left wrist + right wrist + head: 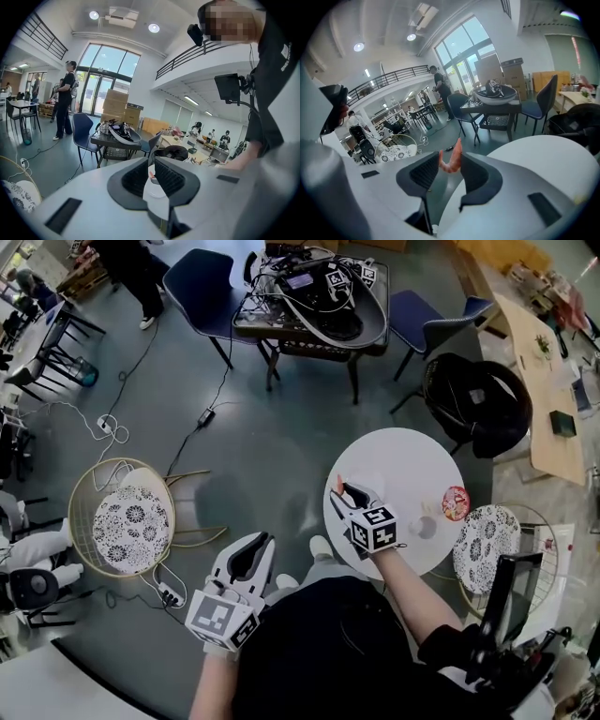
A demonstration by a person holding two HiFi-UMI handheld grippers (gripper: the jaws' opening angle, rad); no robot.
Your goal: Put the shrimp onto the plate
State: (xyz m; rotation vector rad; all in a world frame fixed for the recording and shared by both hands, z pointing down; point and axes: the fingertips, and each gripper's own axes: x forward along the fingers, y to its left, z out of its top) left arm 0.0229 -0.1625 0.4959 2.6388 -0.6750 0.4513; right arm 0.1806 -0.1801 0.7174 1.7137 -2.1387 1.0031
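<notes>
Head view: the right gripper (pixel 347 495) is hanging over the left edge of the round white table (pixel 403 457), its jaws pointing away from the person. It is pinching the shrimp (pixel 339 485) at its tips. The plate (pixel 455 503), showing a red pattern, is lying on the same table to the right of this gripper, clearly apart from it. A small white object (pixel 424 526), too blurred to identify, is sitting between gripper and plate, nearer the plate. The left gripper (pixel 255 546) is hovering over the grey floor, down and to the left of the right gripper and off the table. A wicker chair with a patterned cushion (pixel 122 517) is standing well to its left.

Right gripper view: the jaws are closing on nothing but the shrimp (pixel 452 160). It is standing upright between the two dark pads, its tail rising above them. The right gripper (pixel 449 169) is thus carrying the shrimp in the air. The white table (pixel 543 159) is spreading to the right of the jaws, and the floor is showing beyond them.

Left gripper view: the left gripper (pixel 151 167) is holding its jaws slightly apart, with a narrow gap between the ribbed pads and nothing clamped there. Beyond the jaws a dark side table loaded with gear (pixel 117 137) is standing, and a blue chair (pixel 82 129) is standing to the left of it.
</notes>
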